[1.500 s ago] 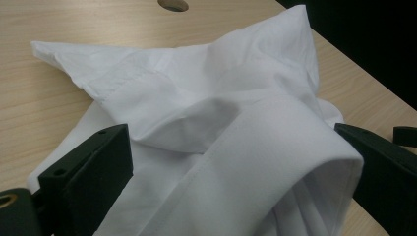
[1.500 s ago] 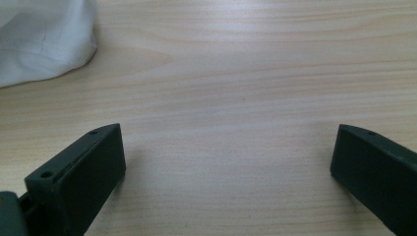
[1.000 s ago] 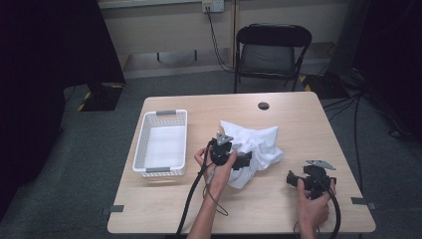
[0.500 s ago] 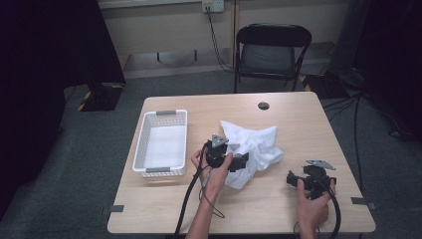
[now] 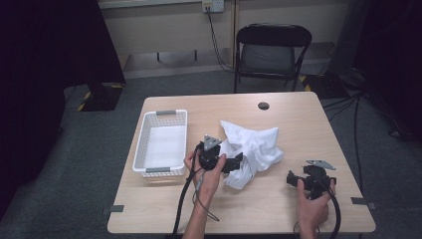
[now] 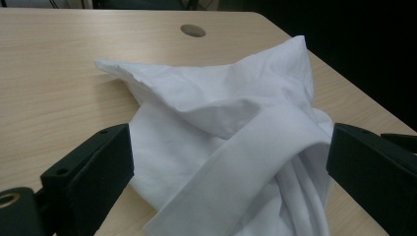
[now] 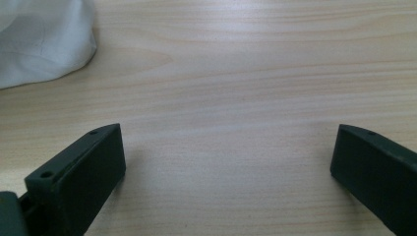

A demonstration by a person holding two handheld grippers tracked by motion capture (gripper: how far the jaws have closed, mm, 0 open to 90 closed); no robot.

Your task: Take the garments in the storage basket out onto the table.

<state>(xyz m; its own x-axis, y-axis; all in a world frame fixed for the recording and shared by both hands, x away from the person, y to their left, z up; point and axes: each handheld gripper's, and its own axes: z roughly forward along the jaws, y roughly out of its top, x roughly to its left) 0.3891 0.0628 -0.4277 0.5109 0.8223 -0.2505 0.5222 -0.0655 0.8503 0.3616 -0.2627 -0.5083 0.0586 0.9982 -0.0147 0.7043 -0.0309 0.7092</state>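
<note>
In the high view, a crumpled white cloth [image 5: 251, 152] lies at the centre of the desk [image 5: 298, 119], right of a white basket [image 5: 160, 142]. The left gripper [image 5: 234, 163] sits at the cloth's lower left edge, touching it; the right gripper [image 5: 291, 178] rests at lower right, apart from the cloth.

In the left gripper view, the fingers [image 6: 93, 169] are spread wide, with the cloth [image 6: 231, 142] between them across the lower centre, ungrasped.

In the right gripper view, the fingers [image 7: 81, 172] are released over bare desk [image 7: 236, 98]; the cloth [image 7: 44, 39] fills the upper left corner.
</note>
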